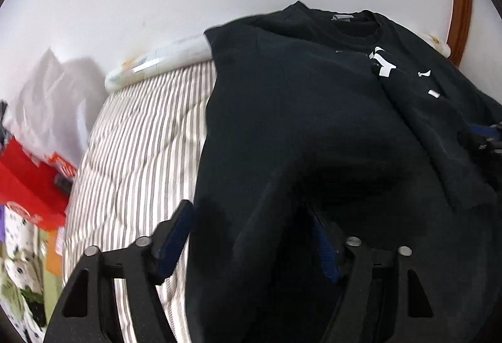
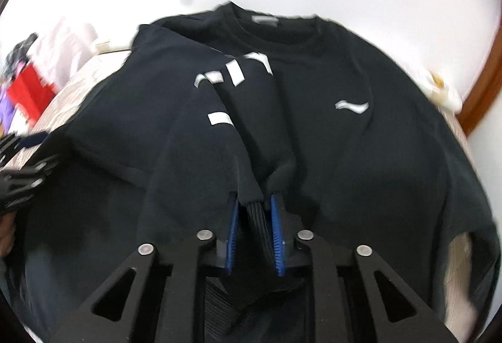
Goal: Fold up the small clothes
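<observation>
A black sweatshirt with white print lies spread on a striped bed, neck toward the wall. In the right wrist view the sweatshirt fills the frame, with one sleeve folded across its chest. My right gripper is shut on that sleeve's ribbed cuff, held between the blue pads. My left gripper is at the garment's left side, jaws standing apart with black cloth bunched between them; cloth covers part of the right finger. The left gripper shows at the left edge, the right gripper at the right edge.
The striped bedcover lies bare left of the sweatshirt. A white roll lies along the bed's far edge against the white wall. A red box and white cloth sit off the bed's left side. A brown wooden frame stands at the right.
</observation>
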The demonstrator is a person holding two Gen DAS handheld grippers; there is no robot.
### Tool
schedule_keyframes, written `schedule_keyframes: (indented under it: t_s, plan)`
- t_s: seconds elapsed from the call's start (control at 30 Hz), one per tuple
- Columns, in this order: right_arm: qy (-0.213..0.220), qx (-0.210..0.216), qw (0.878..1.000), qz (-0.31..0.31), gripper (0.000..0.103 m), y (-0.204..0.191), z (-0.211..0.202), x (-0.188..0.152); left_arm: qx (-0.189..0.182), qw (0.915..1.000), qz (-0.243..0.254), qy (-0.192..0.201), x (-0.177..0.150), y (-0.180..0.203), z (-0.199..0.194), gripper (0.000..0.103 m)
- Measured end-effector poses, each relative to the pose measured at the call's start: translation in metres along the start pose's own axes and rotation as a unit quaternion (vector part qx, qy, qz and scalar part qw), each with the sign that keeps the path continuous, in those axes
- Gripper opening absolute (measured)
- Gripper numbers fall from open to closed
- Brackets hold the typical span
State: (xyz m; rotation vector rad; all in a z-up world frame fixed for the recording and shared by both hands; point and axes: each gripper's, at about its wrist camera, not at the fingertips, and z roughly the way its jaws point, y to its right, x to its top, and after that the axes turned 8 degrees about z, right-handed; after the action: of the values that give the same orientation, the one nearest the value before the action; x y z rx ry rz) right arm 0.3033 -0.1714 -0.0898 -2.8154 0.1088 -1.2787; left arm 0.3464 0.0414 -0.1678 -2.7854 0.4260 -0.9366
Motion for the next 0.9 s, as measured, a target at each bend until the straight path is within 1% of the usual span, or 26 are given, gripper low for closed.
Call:
schedule_keyframes:
  t_s: [0.03, 0.07, 0.1, 0.13, 0.2, 0.23, 0.27, 0.3, 0.33, 0.37, 0.4, 0.47, 0.5, 0.6, 0.63, 0.67, 0.73, 0.8, 0.83, 0.87, 0.9]
  plan:
    - [0.013, 0.007, 1.000, -0.001, 0.016, 0.005, -0.011, 0.002, 0.011, 0.9999, 0.004, 0.007, 0.003, 0.002, 0.000, 0.036]
    - [0.023, 0.011, 1.000, 0.000, 0.016, 0.010, -0.020, 0.004, 0.006, 0.9999, 0.002, 0.009, 0.004, 0.002, -0.001, 0.024]
    - [0.037, 0.010, 0.999, 0.002, 0.015, 0.017, -0.030, 0.006, -0.005, 0.9999, -0.006, 0.013, 0.005, -0.001, -0.003, 0.015]
    - [0.047, 0.009, 0.999, 0.003, 0.015, 0.026, -0.039, 0.009, -0.015, 0.9996, -0.018, 0.017, 0.005, -0.005, -0.005, 0.010]
    - [0.062, 0.018, 0.998, 0.011, 0.015, 0.043, -0.051, 0.015, -0.036, 0.9984, -0.034, 0.026, 0.003, -0.015, -0.011, 0.009]
    - [0.072, 0.003, 0.997, 0.016, 0.010, 0.052, -0.057, 0.018, -0.032, 0.9982, -0.039, 0.031, 0.002, -0.019, -0.015, 0.007]
    - [0.081, -0.024, 0.996, 0.019, 0.010, 0.059, -0.061, 0.020, -0.003, 0.9983, -0.044, 0.036, 0.001, -0.025, -0.019, 0.007]
    - [0.087, -0.039, 0.995, 0.024, 0.010, 0.067, -0.065, 0.021, 0.019, 0.9978, -0.049, 0.040, 0.000, -0.030, -0.021, 0.007]
    - [0.090, -0.041, 0.995, 0.031, 0.010, 0.074, -0.070, 0.021, 0.017, 0.9975, -0.056, 0.041, -0.001, -0.038, -0.021, 0.007]
    - [0.092, -0.046, 0.994, 0.046, 0.010, 0.086, -0.072, 0.023, -0.005, 0.9968, -0.072, 0.035, -0.002, -0.048, -0.019, 0.007]
    - [0.089, -0.053, 0.993, 0.059, 0.010, 0.096, -0.071, 0.025, -0.016, 0.9957, -0.087, 0.028, -0.004, -0.056, -0.017, 0.007]
    - [0.074, -0.067, 0.992, 0.080, 0.010, 0.114, -0.064, 0.027, 0.001, 0.9948, -0.099, 0.024, -0.008, -0.067, -0.014, 0.007]
    - [0.066, -0.075, 0.990, 0.094, 0.010, 0.124, -0.060, 0.027, 0.003, 0.9943, -0.104, 0.022, -0.010, -0.071, -0.013, 0.007]
    - [0.031, -0.092, 0.989, 0.107, 0.010, 0.142, -0.040, 0.022, -0.027, 0.9907, -0.133, 0.010, -0.020, -0.085, -0.004, 0.007]
    - [0.014, -0.103, 0.989, 0.102, 0.010, 0.143, -0.030, 0.018, -0.034, 0.9897, -0.139, 0.006, -0.023, -0.087, -0.001, 0.007]
    - [0.007, -0.111, 0.989, 0.095, 0.011, 0.143, -0.026, 0.015, -0.038, 0.9885, -0.146, 0.003, -0.026, -0.089, 0.002, 0.007]
    - [-0.001, -0.131, 0.988, 0.085, 0.013, 0.139, -0.020, 0.012, -0.044, 0.9868, -0.156, -0.004, -0.032, -0.090, 0.006, 0.011]
    - [-0.004, -0.145, 0.986, 0.077, 0.017, 0.132, -0.019, 0.017, -0.047, 0.9873, -0.152, -0.004, -0.036, -0.089, 0.004, 0.012]
    - [0.003, -0.150, 0.986, 0.069, 0.020, 0.124, -0.023, 0.020, -0.046, 0.9877, -0.149, -0.002, -0.038, -0.089, 0.002, 0.017]
    - [0.016, -0.151, 0.987, 0.059, 0.028, 0.113, -0.029, 0.025, -0.040, 0.9886, -0.145, -0.004, -0.038, -0.088, 0.000, 0.021]
    - [0.027, -0.143, 0.988, 0.052, 0.033, 0.102, -0.033, 0.032, -0.033, 0.9898, -0.139, -0.005, -0.038, -0.087, -0.002, 0.030]
